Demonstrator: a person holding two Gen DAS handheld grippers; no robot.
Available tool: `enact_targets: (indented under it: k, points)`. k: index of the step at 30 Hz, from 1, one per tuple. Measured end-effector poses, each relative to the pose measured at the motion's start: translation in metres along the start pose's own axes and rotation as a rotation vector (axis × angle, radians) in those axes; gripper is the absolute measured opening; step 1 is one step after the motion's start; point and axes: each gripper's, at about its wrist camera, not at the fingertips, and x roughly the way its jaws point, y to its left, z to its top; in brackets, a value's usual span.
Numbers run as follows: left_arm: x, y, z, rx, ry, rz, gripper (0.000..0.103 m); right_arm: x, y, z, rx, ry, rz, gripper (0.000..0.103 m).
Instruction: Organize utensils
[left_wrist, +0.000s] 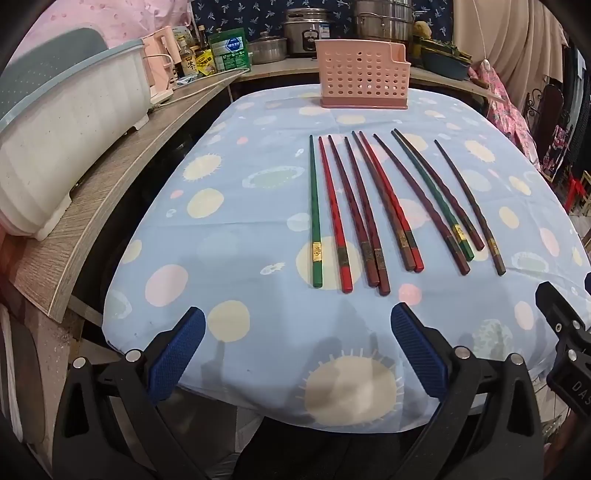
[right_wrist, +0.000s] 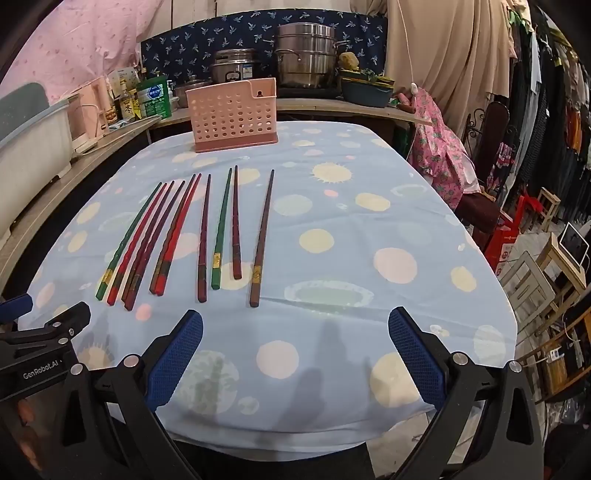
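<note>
Several chopsticks (left_wrist: 384, 206) (right_wrist: 184, 236), green, red and dark brown, lie side by side on the blue dotted tablecloth (left_wrist: 240, 221) (right_wrist: 332, 229), thick ends toward me. A pink perforated utensil holder (left_wrist: 364, 75) (right_wrist: 232, 116) stands upright at the table's far edge. My left gripper (left_wrist: 297, 325) hovers open above the near table edge, short of the chopsticks, nothing between its blue pads. My right gripper (right_wrist: 295, 326) is open too, to the right of the row, with nothing in it. Each gripper shows at the edge of the other's view.
A wooden counter (left_wrist: 110, 177) runs along the left with a white and blue tub (left_wrist: 62, 140), bottles and a green packet. Steel pots (right_wrist: 306, 59) stand behind the holder. A chair with pink cloth (right_wrist: 439, 147) and small stools (right_wrist: 535, 273) are on the right.
</note>
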Motion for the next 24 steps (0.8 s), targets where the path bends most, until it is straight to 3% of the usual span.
enact_targets:
  k: [24]
  points:
    - [0.0022,0.0036,-0.0023,-0.01,0.017,0.017,0.096,-0.0016,0.0009,-0.0013,0.008,-0.001,0.004,0.096]
